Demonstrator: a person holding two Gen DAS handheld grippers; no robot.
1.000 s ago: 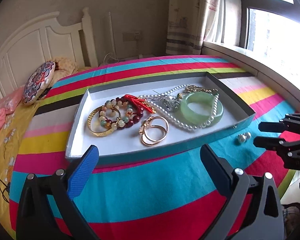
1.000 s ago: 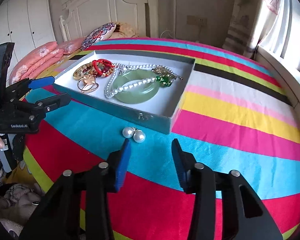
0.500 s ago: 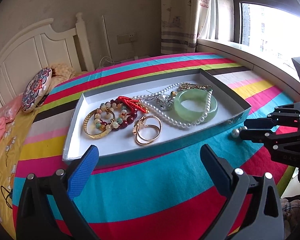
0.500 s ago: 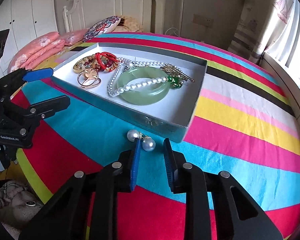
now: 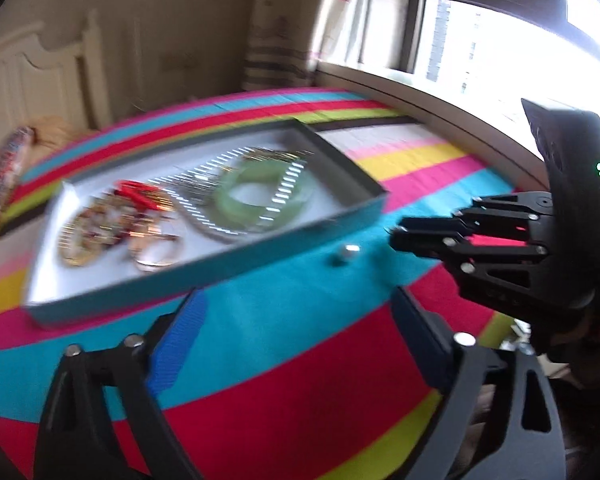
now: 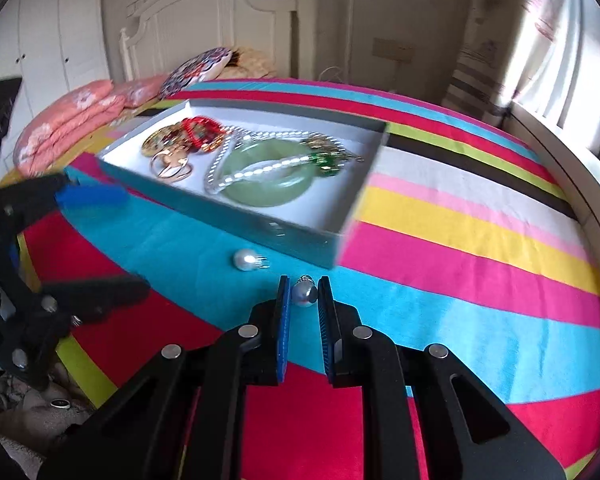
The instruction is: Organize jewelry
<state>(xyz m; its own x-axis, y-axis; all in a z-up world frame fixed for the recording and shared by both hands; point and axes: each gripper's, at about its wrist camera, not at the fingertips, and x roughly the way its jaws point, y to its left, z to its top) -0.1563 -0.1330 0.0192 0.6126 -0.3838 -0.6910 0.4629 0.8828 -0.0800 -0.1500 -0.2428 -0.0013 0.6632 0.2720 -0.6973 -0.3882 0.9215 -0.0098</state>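
A teal-sided tray (image 6: 228, 216) on the striped bedspread holds a jade bangle (image 6: 268, 184), a pearl necklace (image 6: 260, 170), gold hoops (image 6: 170, 166) and beaded bracelets (image 6: 198, 128). In front of it lie two pearl earrings. My right gripper (image 6: 304, 286) is closing, its pads against one pearl earring (image 6: 305, 294); the other pearl earring (image 6: 245, 260) lies just left of it. The left wrist view is blurred and shows the tray (image 5: 204, 276), the loose pearl earring (image 5: 346, 254) and the right gripper (image 5: 396, 236). My left gripper (image 5: 298, 300) hovers over the blue stripe, jaws wide but closing, nothing between them.
Pink pillows (image 6: 72, 120) and a patterned cushion (image 6: 198, 68) lie by the white headboard (image 6: 220, 20). A window sill (image 5: 440, 104) runs along the bed's right side. The left gripper (image 6: 128, 242) stands left of the earrings.
The right jaws have narrowed around one pearl earring, now apart from the other. The left gripper has swung right, blurring its view and bringing the right gripper closer, and its jaws have narrowed a little.
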